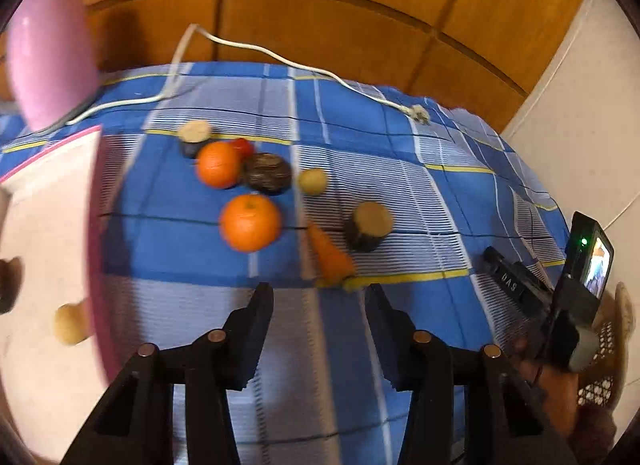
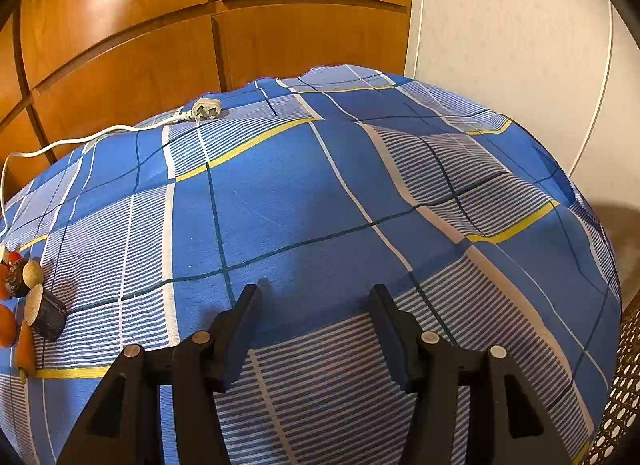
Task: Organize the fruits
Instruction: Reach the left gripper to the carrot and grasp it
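Little looks sorted yet: one potato [image 1: 71, 323] lies in the pink tray [image 1: 96, 265] left of the left hand-held gripper [image 1: 319, 297], whose jaws stand apart, empty. Ahead of it two oranges [image 1: 250, 222], a carrot [image 1: 330, 257] and others wait. The right hand-held gripper [image 2: 316, 301], also spread and empty, faces bare cloth [image 2: 320, 185]. Motion blur smears the tray, partly cropped.

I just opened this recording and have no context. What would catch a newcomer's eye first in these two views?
The bold blue checked cloth fills both views. On it, in the left wrist view, sits a cluster of produce: two bright oranges, a carrot and dark cut pieces, ahead of the left gripper, whose fingers hold nothing. A white cable with a plug lies near the cloth's far edge.
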`<state>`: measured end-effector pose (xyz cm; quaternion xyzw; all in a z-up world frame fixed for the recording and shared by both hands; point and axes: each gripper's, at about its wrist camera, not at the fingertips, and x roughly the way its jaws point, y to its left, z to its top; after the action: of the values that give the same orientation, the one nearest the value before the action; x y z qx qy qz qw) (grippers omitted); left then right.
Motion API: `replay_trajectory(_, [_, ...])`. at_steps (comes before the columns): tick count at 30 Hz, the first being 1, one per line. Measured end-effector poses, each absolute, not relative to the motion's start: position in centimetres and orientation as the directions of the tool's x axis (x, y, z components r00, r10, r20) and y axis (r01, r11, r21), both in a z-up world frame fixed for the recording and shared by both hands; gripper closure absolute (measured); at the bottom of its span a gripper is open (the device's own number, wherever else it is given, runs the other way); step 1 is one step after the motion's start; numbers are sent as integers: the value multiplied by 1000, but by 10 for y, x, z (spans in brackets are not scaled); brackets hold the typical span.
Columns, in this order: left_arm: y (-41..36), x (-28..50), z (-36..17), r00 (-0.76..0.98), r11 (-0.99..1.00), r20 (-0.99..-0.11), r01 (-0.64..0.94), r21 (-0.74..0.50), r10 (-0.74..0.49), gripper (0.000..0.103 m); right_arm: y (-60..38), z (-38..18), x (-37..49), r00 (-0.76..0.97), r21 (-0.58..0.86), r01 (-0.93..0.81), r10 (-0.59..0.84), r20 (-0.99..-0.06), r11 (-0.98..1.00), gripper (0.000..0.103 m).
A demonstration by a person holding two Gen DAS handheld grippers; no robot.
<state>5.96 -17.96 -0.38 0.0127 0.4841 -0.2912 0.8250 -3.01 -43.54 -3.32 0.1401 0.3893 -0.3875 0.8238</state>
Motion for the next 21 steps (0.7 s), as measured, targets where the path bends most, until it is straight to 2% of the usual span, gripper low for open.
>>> replay_trajectory(2, [-190, 65, -8, 336, 826, -813, 488, -282, -476, 55, -435, -33, -30, 396, -72, 747, -530, -750, 660, 46])
replay_trajectory(6, [-208, 76, -21, 328, 837, -836, 488, -248, -439, 56, -435, -33, -30, 395, -75, 747, -532, -749, 660, 45])
replay_trajectory(9, [-219, 83, -36, 318, 847, -855, 481, -226, -409, 75, -435, -33, -29, 393, -79, 747, -534, -748, 660, 45])
replay_trajectory(10, [-220, 83, -39, 320, 844, -855, 490, -220, -409, 77, -435, -33, -29, 393, -79, 747, -535, -748, 660, 45])
replay_trajectory(14, [-221, 73, -40, 380, 829, -831, 537, -160, -406, 77, -435, -33, -29, 392, -84, 746, -538, -746, 660, 45])
replay_trajectory(21, [-196, 56, -33, 361, 821, -817, 528, -219, -450, 77, -434, -34, -30, 393, -86, 746, -541, -743, 661, 45])
